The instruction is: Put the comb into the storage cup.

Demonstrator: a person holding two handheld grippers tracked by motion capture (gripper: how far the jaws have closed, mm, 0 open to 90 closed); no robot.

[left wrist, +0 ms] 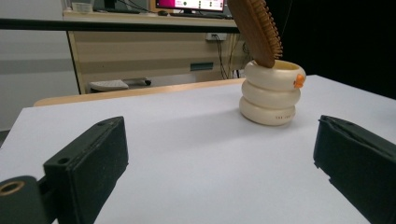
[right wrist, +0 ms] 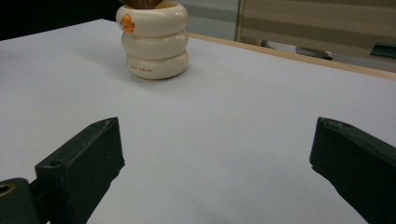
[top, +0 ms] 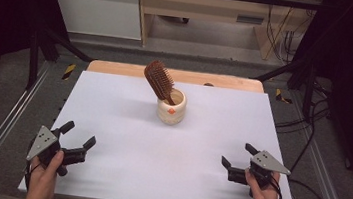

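The room behind the work area contains a light wooden cabinet [top: 200,6] against the far wall, loose cables [top: 309,109] on the grey floor at the right, and dark curtains on both sides. In the left gripper view a lit monitor [left wrist: 189,4] stands on the cabinet top. The bench [top: 113,102] is a flat white surface with a strip of bare pale wood [top: 117,68] exposed along its far edge.

A cream ceramic holder shaped as three stacked rings [top: 171,107] stands upright near the centre of the bench, toward the far edge. It bears a small orange mark [left wrist: 299,81] on its upper ring. A brown wooden paddle hairbrush [top: 159,79] stands in the holder with its handle inside and its head above the rim. The head tilts to the left in the high view. Its bristles show in the left gripper view [left wrist: 273,32].

The left gripper [top: 78,136], held in the person's left hand [top: 45,175], sits at the near left corner of the bench. Its jaws are spread wide with nothing between them. The right gripper [top: 239,156], held in the right hand [top: 264,195], sits at the near right corner. Its jaws are likewise spread and hold nothing. Both grippers are well apart from the holder and point toward it. A grey three-cornered plate [top: 42,142] tops each gripper.
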